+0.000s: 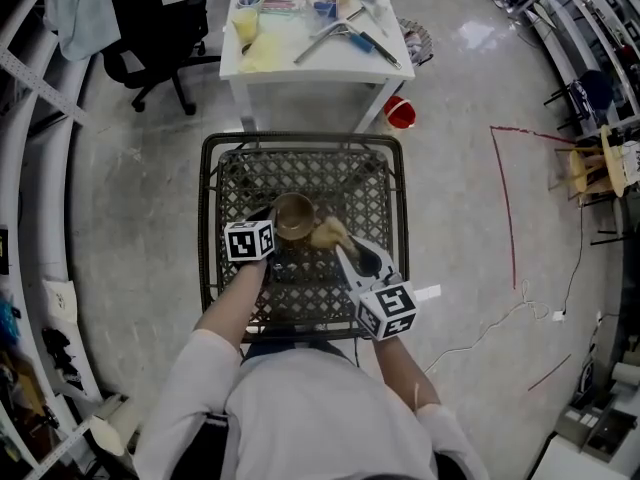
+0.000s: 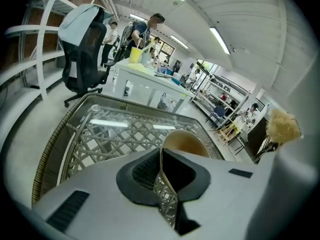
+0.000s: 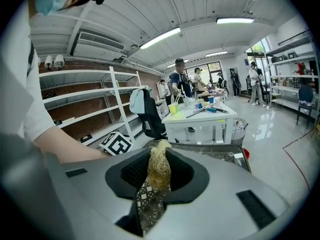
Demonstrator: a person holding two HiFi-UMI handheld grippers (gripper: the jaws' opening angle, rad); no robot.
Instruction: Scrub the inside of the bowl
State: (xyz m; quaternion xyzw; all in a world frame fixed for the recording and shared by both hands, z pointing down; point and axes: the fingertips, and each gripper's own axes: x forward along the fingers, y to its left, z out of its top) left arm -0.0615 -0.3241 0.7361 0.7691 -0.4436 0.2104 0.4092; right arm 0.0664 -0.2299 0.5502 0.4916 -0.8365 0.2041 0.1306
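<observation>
A small tan bowl is held just above the wicker table with a glass top. My left gripper is shut on the bowl's near rim; in the left gripper view the thin rim is pinched between the jaws and the bowl's brown inside opens beyond them. My right gripper is shut on a pale fibrous scrubber, which sits beside the bowl's right edge. That scrubber fills the gap between the right jaws and also shows at the far right of the left gripper view.
Beyond the wicker table stands a white table cluttered with cups and tools. A red bucket sits by its leg. A black office chair is at the back left. Several people stand near the white table.
</observation>
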